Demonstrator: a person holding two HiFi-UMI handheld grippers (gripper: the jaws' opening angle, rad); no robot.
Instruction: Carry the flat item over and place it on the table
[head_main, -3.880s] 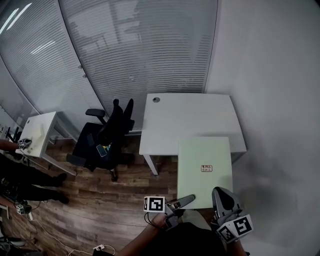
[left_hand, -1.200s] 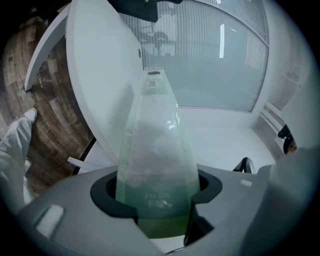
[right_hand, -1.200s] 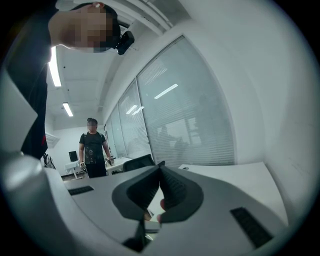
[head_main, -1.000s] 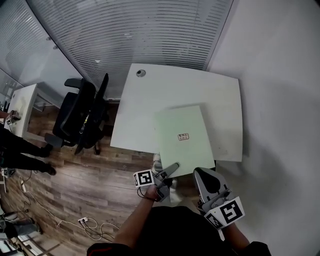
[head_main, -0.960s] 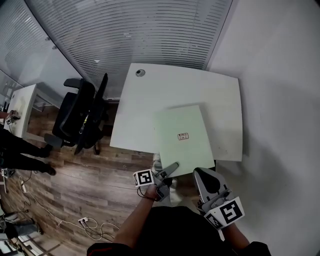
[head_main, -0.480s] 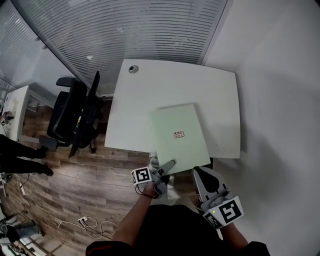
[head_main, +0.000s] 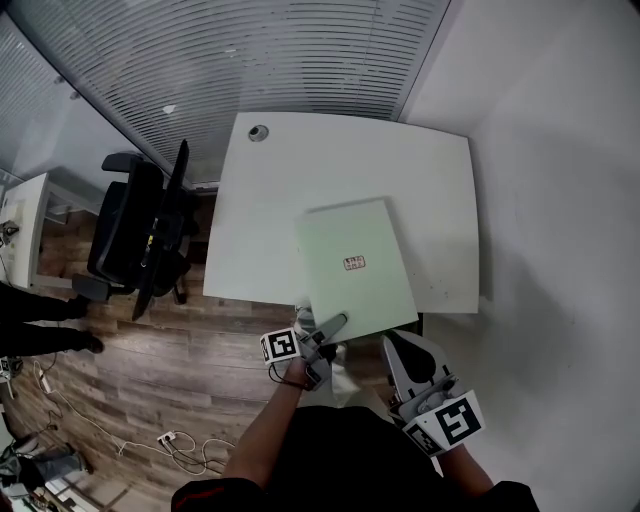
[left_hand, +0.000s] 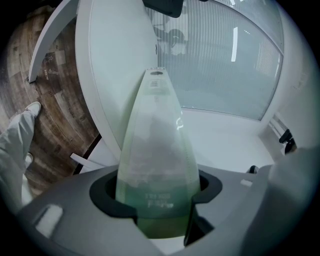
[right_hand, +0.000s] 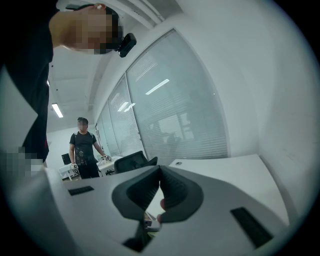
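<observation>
Two grippers show at the bottom of the head view. The left gripper (head_main: 331, 324) is clamped on the near edge of a pale green board (head_main: 345, 235). In its own view the left gripper (left_hand: 157, 194) has both jaws pressed against the board (left_hand: 154, 145), which runs away from the camera between them. The right gripper (head_main: 397, 350) sits lower right, just beside the board's near corner. Its own view shows the right gripper (right_hand: 160, 172) with its jaws together at the tips and nothing between them.

Most of the board lies over the white table (head_main: 300, 170) in the middle of the head view. Its near edge juts past the table's front edge, slightly skewed to it. Whether it touches the tabletop I cannot tell. A small label (head_main: 354, 264) sits near the board's middle.

A black office chair (head_main: 140, 235) stands on the wood floor (head_main: 180, 370) left of the table. A person (right_hand: 82, 147) stands at the left of the right gripper view.
</observation>
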